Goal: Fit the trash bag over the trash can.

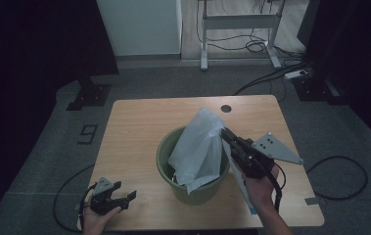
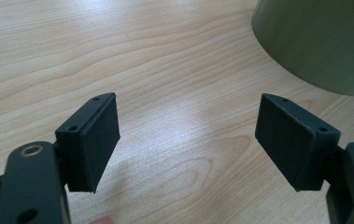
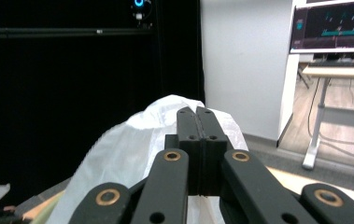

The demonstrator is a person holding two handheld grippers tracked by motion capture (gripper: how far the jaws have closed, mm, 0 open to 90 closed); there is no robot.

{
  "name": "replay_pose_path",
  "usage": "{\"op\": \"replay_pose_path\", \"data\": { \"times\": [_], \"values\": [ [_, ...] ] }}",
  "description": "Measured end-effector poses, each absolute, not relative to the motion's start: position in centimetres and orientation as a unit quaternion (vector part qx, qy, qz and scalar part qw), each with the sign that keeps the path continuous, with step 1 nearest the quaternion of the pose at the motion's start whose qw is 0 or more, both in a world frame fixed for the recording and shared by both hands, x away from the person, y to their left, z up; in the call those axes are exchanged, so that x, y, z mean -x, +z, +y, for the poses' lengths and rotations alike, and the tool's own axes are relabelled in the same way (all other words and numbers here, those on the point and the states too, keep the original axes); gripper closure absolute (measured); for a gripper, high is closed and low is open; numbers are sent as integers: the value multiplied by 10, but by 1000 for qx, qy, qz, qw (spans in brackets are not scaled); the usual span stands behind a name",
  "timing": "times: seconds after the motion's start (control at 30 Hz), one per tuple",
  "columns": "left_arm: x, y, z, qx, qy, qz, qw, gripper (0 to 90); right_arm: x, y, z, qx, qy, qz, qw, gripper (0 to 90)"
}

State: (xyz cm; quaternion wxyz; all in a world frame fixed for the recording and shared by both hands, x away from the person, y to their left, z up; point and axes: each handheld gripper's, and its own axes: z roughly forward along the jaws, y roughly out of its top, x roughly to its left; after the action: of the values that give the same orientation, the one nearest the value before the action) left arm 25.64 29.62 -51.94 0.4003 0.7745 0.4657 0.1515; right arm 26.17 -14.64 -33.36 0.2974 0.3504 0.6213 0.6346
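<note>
Pinching white bag (image 1: 200, 147) above green bucket (image 1: 166, 159), right claw (image 1: 225, 134) clamped, left claw (image 1: 124, 198) apart, well aside

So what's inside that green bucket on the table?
A white plastic bag hangs partly inside the green bucket, pinched near its top by the right gripper. The bag covers most of the opening, so the bucket's bottom is hidden and anything else inside can't be seen.

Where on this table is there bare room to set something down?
The table is bare left of the bucket, up to the left gripper, and behind it toward the far edge. The right side is crowded: the right gripper holds the bag.
</note>
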Motion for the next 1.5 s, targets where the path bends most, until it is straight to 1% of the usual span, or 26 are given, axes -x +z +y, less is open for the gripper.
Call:
{"op": "replay_pose_path", "data": {
  "times": [0.03,0.33,0.9,0.97,1.07,1.13,1.23,1.4,1.5],
  "values": [
    [-256,-519,296,-774,152,466,401,213,-261,-341,-145,-352,631,626,294,891],
    [-256,-518,297,-773,152,466,403,214,-248,-370,-133,-342,614,652,285,891],
    [-255,-518,298,-773,152,468,401,214,-246,-397,-134,-356,609,664,249,889],
    [-255,-518,298,-773,152,468,401,214,-245,-401,-134,-355,609,666,243,841],
    [-255,-517,298,-772,153,467,402,214,-243,-404,-138,-354,617,663,233,634],
    [-255,-517,298,-771,153,467,404,214,-236,-403,-145,-355,621,653,247,510],
    [-255,-515,297,-770,154,467,407,214,-225,-404,-155,-365,614,643,277,400],
    [-254,-514,294,-772,155,464,406,214,-212,-418,-178,-397,599,630,295,307],
    [-255,-515,294,-772,154,465,406,214,-207,-431,-188,-414,586,631,297,281]
  ]
}}
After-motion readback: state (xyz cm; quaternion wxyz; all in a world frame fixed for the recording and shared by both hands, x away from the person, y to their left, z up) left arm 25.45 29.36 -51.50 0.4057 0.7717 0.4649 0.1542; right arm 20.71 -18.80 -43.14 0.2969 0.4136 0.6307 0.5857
